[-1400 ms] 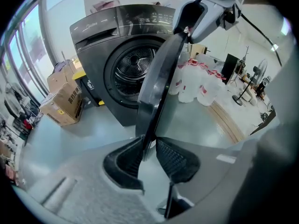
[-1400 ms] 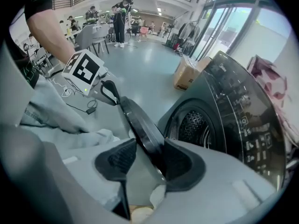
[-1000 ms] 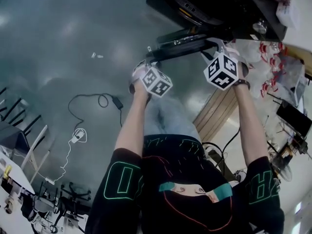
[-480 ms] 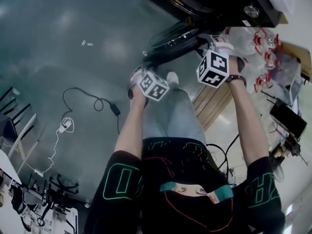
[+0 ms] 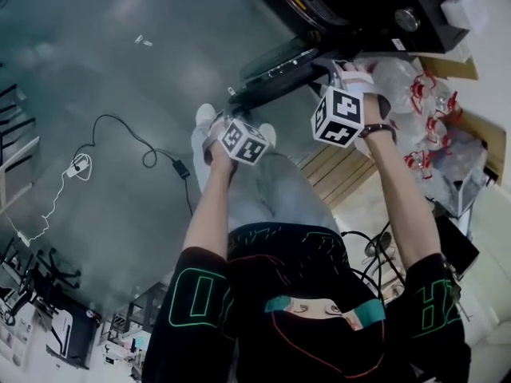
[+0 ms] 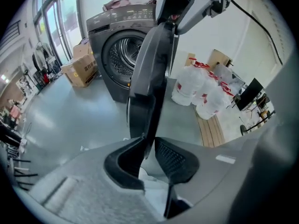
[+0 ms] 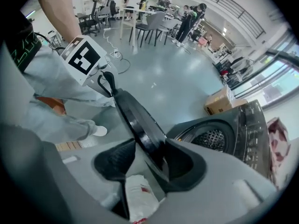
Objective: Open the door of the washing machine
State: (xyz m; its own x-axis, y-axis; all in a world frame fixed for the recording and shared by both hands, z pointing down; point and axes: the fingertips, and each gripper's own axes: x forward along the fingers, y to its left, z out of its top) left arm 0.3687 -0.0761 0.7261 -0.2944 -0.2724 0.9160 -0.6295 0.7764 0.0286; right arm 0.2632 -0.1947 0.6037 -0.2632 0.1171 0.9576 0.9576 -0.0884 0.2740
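The left gripper (image 6: 150, 148) pinches the edge of the open door (image 6: 150, 73), which stands edge-on between its narrowly parted jaws. The right gripper (image 7: 148, 155) clamps the same door's rim, nearer the washing machine (image 6: 117, 55), whose drum mouth is uncovered.

Brightly lit by daylight from tall windows (image 6: 53, 17) at upper left of the left gripper view; pale glare patches on glossy floor (image 5: 120, 14), thin sheen along door (image 7: 140, 125) rim. Dimmer, teal-tinted from the head. Heavy fisheye bending, black corners, foreground soft
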